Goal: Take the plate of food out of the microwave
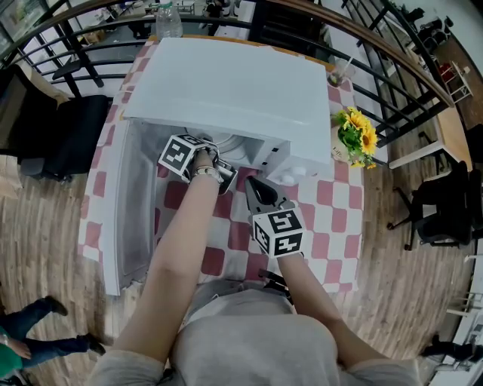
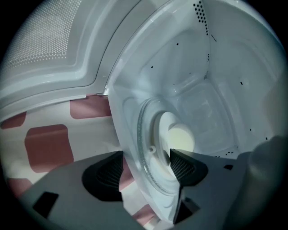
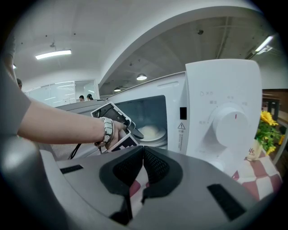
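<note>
Covered by a red-and-white checked cloth (image 1: 332, 215), the surface (image 1: 96, 188) carries a white microwave (image 1: 226, 90) whose door (image 1: 124, 207) is swung open to the left. The plate (image 2: 163, 130) is seen inside the cavity, resting on the glass turntable (image 2: 143, 155), with a pale mound of food (image 2: 181, 138) on it. The left hand-held gripper (image 2: 146, 168) is reached into the opening. Its jaws are held apart, and the near edge of the plate and turntable is framed between them. Whether either pad touches the plate cannot be told.

From the right gripper view, the plate (image 3: 150, 132) is seen low in the cavity, just beyond the left hand-held gripper's dark tip. The right hand-held gripper (image 3: 143, 165) is held outside, near the microwave's front right corner, with its jaws pressed together on nothing. A round dial (image 3: 229, 123) is set in the control panel to the right of the opening. A bunch of sunflowers (image 1: 358, 136) stands beside the microwave on the right. A clear bottle (image 1: 167, 19) is placed at the far edge of the surface. A dark railing (image 1: 392, 53) is curved around the far side, and wooden floor (image 1: 392, 301) is laid all around.
</note>
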Available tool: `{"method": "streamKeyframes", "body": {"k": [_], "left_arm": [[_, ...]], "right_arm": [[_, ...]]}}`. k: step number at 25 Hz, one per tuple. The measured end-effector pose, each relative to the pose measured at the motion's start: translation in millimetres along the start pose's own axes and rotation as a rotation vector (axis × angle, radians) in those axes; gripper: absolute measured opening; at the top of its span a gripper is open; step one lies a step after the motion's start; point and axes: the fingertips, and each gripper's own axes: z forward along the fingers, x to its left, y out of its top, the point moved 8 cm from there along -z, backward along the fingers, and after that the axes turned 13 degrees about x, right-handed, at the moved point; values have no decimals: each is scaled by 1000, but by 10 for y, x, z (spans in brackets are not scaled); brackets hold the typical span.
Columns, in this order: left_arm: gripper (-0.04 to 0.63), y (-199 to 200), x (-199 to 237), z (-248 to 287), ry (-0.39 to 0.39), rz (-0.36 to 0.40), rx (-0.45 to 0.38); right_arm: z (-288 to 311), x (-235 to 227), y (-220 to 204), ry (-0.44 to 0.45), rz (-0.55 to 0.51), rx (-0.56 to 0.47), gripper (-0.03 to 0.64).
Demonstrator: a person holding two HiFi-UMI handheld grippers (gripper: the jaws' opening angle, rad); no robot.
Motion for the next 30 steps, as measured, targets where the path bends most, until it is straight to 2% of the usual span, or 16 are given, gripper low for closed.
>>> {"method": "streamKeyframes", "body": {"k": [12,16,22,30], "left_arm": [[314,-131,216,-37,-137,-118,68],[295,-151,270,-84,-164,-133,82],[209,-166,282,-165,-202,-155,90],[59,-167,228,-234,-258,-175,96]], "right_arm": [[-66,23,17,-10,-12,-16,25],[-87,58,24,-9,-15,-20,25],[-108,93,2,-7,-17,-24,25],[-132,124,1,-3,-5,-38,24]]}}
